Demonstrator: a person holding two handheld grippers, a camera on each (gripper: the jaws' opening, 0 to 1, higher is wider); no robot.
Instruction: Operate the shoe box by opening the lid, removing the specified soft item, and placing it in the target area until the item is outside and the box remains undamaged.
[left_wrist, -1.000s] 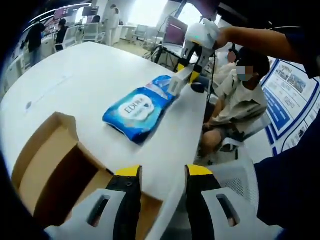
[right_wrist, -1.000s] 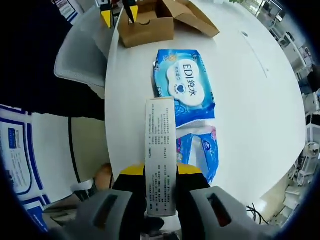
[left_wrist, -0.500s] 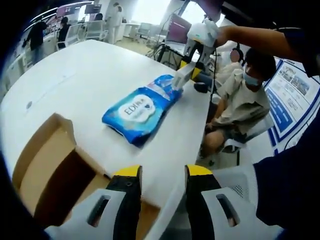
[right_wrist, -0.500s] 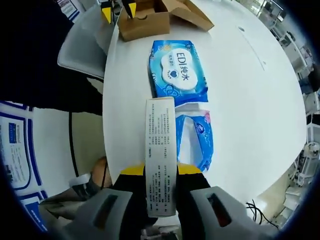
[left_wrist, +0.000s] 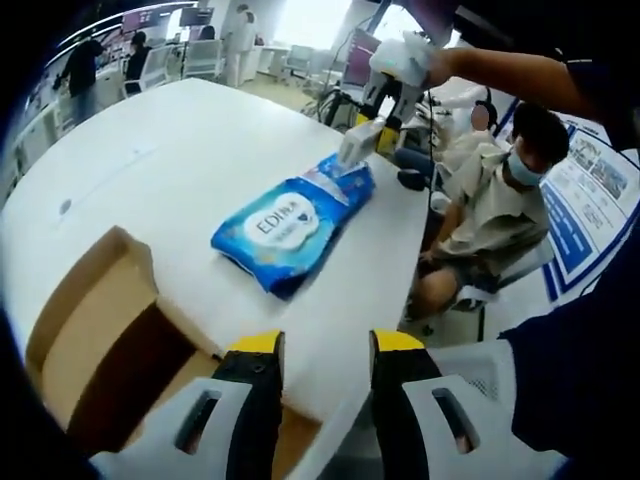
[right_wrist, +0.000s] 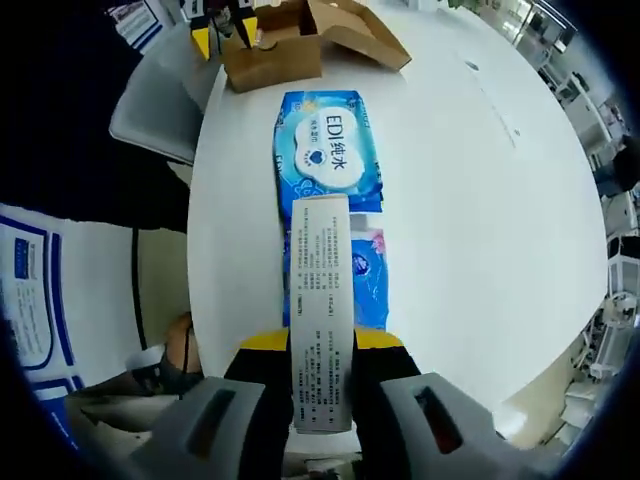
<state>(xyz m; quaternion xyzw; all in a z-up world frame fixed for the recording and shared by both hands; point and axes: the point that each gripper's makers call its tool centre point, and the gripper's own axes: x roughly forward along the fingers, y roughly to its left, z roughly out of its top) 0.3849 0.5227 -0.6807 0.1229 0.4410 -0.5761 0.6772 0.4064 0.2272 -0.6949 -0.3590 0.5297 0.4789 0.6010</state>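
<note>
White tabletop (right_wrist: 480, 200) is carrying everything here, and it is the target area, so the step in hand looks like a set-down. The right gripper (right_wrist: 320, 345) is clamping a thin white printed sheet (right_wrist: 320, 300) above the blue wipes pack (right_wrist: 330, 155); judging by this, it should be lowering flat onto bare table, well in from the near edge, before the jaws are parting. The brown cardboard shoe box (left_wrist: 95, 330) is sitting open at the table's near-left edge in the left gripper view, flaps (right_wrist: 355, 30) spread, and I am seeing nothing inside its visible part. The wipes pack (left_wrist: 290, 225), 1 soft item, is lying outside the box. The left gripper (left_wrist: 325, 345) is hovering just beside the box, jaws apart and holding nothing.
</note>
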